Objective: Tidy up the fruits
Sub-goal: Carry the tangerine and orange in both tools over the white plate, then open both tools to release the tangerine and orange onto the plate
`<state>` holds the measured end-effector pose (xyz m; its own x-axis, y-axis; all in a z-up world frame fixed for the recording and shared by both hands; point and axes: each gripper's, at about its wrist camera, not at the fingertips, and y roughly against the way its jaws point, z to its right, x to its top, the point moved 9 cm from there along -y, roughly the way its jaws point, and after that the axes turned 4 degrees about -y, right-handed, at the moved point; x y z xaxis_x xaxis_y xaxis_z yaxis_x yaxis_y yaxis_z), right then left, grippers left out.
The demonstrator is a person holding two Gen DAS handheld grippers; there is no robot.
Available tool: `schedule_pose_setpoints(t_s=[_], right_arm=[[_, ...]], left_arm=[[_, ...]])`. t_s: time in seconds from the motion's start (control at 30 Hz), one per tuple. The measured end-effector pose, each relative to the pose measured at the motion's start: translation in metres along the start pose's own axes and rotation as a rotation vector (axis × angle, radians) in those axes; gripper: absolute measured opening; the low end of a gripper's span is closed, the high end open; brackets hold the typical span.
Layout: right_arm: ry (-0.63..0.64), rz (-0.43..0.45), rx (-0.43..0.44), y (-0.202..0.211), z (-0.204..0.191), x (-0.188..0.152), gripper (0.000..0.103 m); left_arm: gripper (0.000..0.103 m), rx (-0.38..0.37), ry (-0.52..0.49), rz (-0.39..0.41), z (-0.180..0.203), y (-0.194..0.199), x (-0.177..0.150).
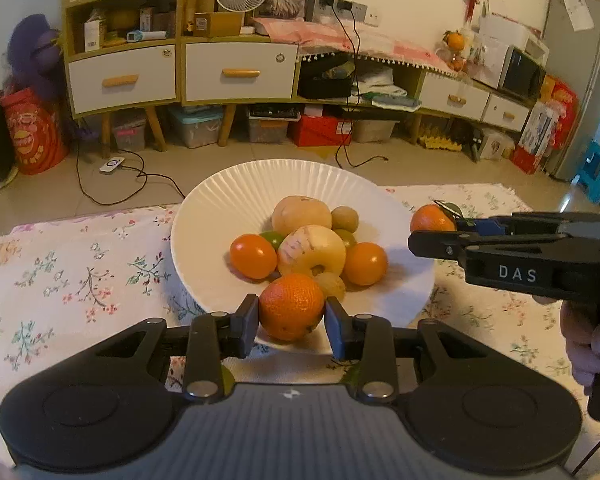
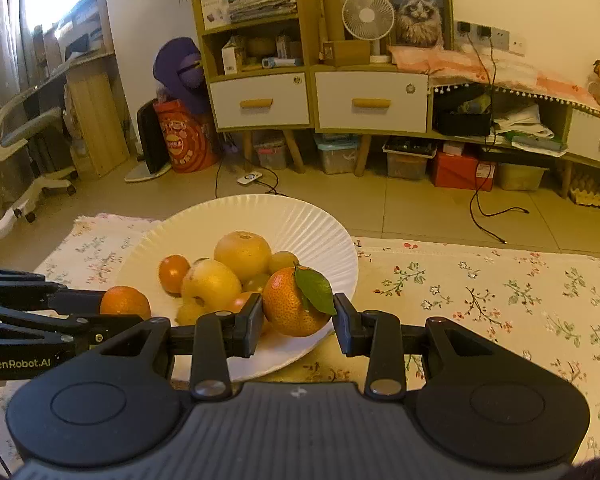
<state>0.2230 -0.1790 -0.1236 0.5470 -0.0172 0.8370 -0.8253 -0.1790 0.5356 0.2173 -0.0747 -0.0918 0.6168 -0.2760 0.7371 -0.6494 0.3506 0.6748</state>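
A white ribbed plate (image 1: 236, 184) (image 2: 284, 216) on the floral cloth holds several fruits: pale apples, small oranges and greenish round ones. My left gripper (image 1: 292, 314) is shut on an orange (image 1: 292, 306) over the plate's near rim. The same left gripper (image 2: 120, 312) and its orange (image 2: 125, 300) show at the left of the right wrist view. My right gripper (image 2: 298, 312) is shut on a leafy mandarin (image 2: 290, 304) above the plate's right rim. In the left wrist view the right gripper (image 1: 436, 226) comes in from the right, its mandarin (image 1: 431, 218) beside the plate.
The floral tablecloth (image 2: 500, 300) spreads to the right of the plate and to its left (image 1: 80, 272). A hand (image 1: 584, 344) grips the right tool's handle. Beyond the table lie a tiled floor with cables, a wooden cabinet (image 1: 180, 68) and storage boxes.
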Motion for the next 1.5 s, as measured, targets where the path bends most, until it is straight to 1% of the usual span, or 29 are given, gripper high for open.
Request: schedule_pose_setpoints(t_s=[0.4,0.77,0.93,1.23,1.33,1.4,1.43,1.5], right_arm=[[0.015,-0.02,0.0,-0.019,-0.002,0.001,0.034],[0.005,-0.019,-0.004,-0.021,-0.001,0.004,0.035],[0.006,-0.014,-0.012,-0.018,-0.001,0.006,0.036],[0.011,-0.003,-0.028,-0.005,0.0,0.012,0.047],[0.019,0.0,-0.031,0.0,-0.002,0.013,0.052],[0.025,0.0,-0.034,0.003,-0.004,0.012,0.058],[0.027,0.0,-0.034,0.005,-0.005,0.012,0.06],[0.034,0.002,-0.033,0.01,-0.008,0.012,0.066]], left_arm=[[0.016,-0.004,0.014,0.001,-0.004,-0.013,0.002],[0.017,-0.001,0.004,0.003,-0.003,-0.011,0.003],[0.02,0.005,0.002,0.017,-0.004,-0.007,0.006],[0.033,0.014,-0.007,0.021,-0.001,0.002,0.007],[0.04,0.017,0.0,0.028,-0.001,0.007,0.008],[0.046,0.019,0.001,0.032,-0.001,0.012,0.007],[0.047,0.022,-0.001,0.033,-0.001,0.015,0.007],[0.054,0.028,-0.003,0.035,-0.002,0.019,0.007]])
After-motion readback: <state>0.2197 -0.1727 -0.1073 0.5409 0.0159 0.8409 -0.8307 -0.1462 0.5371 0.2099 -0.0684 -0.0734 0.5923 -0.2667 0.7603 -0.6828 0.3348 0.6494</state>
